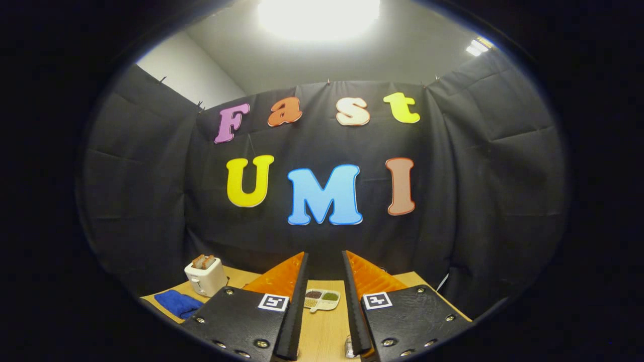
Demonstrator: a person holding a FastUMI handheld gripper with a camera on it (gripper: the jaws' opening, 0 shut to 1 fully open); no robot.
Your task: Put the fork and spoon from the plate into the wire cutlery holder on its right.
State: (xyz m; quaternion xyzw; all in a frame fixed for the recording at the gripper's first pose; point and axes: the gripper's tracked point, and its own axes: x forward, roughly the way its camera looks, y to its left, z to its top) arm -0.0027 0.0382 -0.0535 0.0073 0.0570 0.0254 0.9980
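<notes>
Hand-held gripper (325, 271) gapes over wooden table (322, 332).

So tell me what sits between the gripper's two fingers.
In the gripper view, the open gripper frames bare wooden table, with a small divided dish of foods lying on it just ahead.

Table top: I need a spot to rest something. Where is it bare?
Bare wood runs between the open gripper's fingers, up to the divided dish. It's crowded where the toaster and blue cloth sit beside the fingers. A glass thing sits close by the fingers.
</notes>
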